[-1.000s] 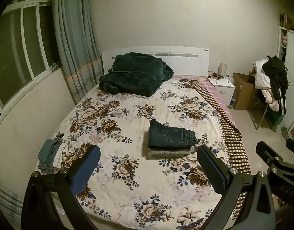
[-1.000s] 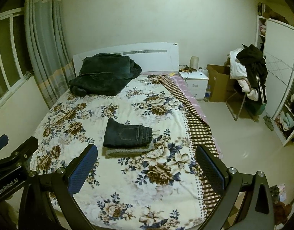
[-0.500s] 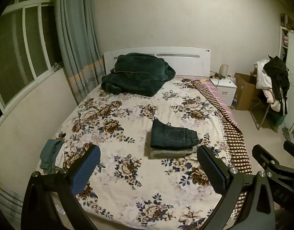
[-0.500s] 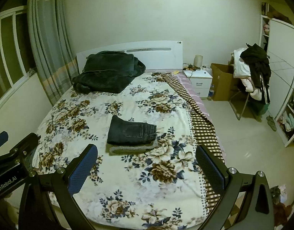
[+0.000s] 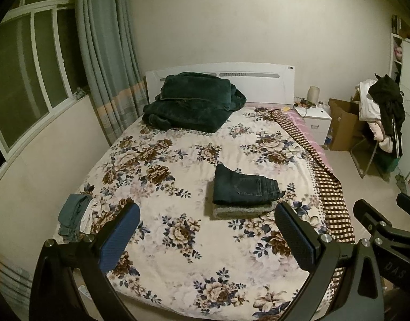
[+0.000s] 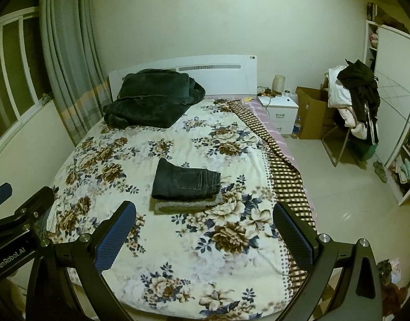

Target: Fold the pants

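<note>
Both grippers, left gripper (image 5: 206,230) and right gripper (image 6: 205,227), hung jaws wide, empty; folded dark denim pants (image 5: 243,187) sat mid-frame atop grey folded cloth (image 5: 239,211) on floral bed (image 5: 162,176); careless regrasp could undo the fold.

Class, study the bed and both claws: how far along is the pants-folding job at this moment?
Done: dark jeans lie folded on a folded grey garment mid-bed. In hand: nothing; the left claw and right claw are open, above the bed's foot. Possibly left: a small bundle of blue-grey clothing at the bed's left edge, loosely bunched; whether it includes pants is unclear.
</note>
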`<action>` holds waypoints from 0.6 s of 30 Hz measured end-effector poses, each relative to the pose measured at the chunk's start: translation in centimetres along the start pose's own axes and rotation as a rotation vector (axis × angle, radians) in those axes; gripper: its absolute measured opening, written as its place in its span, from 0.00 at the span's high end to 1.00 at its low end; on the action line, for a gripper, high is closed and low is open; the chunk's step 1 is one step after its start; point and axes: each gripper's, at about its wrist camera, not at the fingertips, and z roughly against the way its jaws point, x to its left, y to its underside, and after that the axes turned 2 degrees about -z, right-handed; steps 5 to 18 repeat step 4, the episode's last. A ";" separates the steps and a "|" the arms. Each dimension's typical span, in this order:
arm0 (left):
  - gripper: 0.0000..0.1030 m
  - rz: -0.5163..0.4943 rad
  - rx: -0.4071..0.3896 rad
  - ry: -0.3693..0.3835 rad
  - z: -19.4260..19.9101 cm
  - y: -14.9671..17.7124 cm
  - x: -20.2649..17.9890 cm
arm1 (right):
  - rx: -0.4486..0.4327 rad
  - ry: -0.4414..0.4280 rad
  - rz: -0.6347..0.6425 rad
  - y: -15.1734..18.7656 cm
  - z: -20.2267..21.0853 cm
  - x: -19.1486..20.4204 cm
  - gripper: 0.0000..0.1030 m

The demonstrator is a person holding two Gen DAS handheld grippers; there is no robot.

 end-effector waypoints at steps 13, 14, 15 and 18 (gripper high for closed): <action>0.00 0.009 -0.007 -0.001 0.1 0.1 0.4 | 0.001 -0.002 0.002 0.2 0.1 0.0 0.00; 0.00 0.009 -0.007 -0.001 0.1 0.1 0.4 | 0.001 -0.002 0.002 0.2 0.1 0.0 0.00; 0.00 0.009 -0.007 -0.001 0.1 0.1 0.4 | 0.001 -0.002 0.002 0.2 0.1 0.0 0.00; 0.00 0.009 -0.007 -0.001 0.1 0.1 0.4 | 0.001 -0.002 0.002 0.2 0.1 0.0 0.00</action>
